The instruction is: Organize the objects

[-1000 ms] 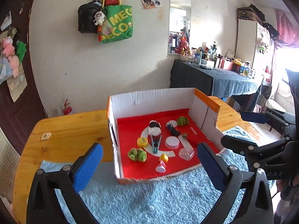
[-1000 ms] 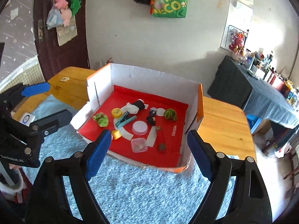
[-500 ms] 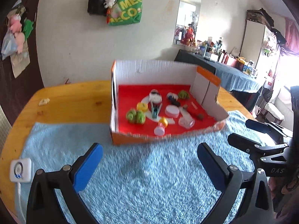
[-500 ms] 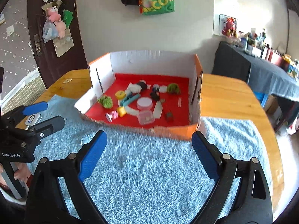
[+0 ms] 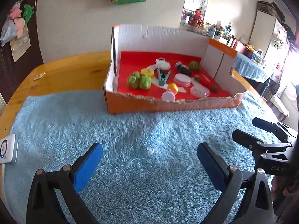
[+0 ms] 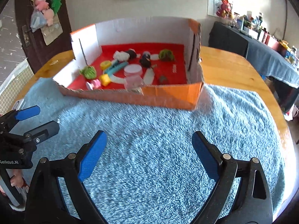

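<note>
Both tools, left tool (image 5: 149, 160) and right tool (image 6: 149, 145), sit lower over the blue towel (image 5: 130, 168), released and empty, risking snagging its pile before reaching the trinkets in the cardboard box (image 5: 130, 104).

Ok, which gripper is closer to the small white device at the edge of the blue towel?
Left. The left gripper is over the towel just beside the white device; the right gripper is farther along the towel, beyond the left one.
</note>
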Tool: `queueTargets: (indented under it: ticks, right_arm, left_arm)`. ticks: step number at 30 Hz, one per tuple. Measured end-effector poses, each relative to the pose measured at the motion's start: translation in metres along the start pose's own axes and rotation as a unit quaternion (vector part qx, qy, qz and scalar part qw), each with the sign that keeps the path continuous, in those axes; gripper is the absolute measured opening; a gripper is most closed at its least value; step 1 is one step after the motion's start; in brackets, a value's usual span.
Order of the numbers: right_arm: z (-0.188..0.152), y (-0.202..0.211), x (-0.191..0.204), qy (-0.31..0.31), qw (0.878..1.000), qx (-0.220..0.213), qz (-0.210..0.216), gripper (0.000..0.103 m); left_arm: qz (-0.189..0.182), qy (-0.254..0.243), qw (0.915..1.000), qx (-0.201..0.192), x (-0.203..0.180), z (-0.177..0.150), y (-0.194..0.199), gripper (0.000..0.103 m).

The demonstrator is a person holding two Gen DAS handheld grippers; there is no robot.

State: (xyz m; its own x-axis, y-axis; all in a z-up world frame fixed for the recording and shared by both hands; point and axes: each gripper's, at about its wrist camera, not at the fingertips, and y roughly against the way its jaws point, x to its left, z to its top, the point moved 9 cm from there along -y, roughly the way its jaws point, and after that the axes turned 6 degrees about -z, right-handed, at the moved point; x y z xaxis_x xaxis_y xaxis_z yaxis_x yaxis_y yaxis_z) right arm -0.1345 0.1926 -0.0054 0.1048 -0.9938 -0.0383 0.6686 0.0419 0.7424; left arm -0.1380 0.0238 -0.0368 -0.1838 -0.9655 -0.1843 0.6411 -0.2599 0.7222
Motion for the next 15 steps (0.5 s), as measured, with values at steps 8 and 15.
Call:
queueTargets:
  ticks: [8,15]
  right_arm:
    - [-0.014,-0.02,-0.006,-0.003,0.999,0.033,-0.014,0.093]
    - [-0.014,-0.023,-0.006,0.007,0.999,0.032,-0.028,0.098]
  left_arm:
    - [0.023,-0.001,0.9994,0.026,0.004,-0.008,-0.019,0.103]
    - [0.045,-0.011,0.9983,0.035,0.005,-0.01,-0.024,0.103]
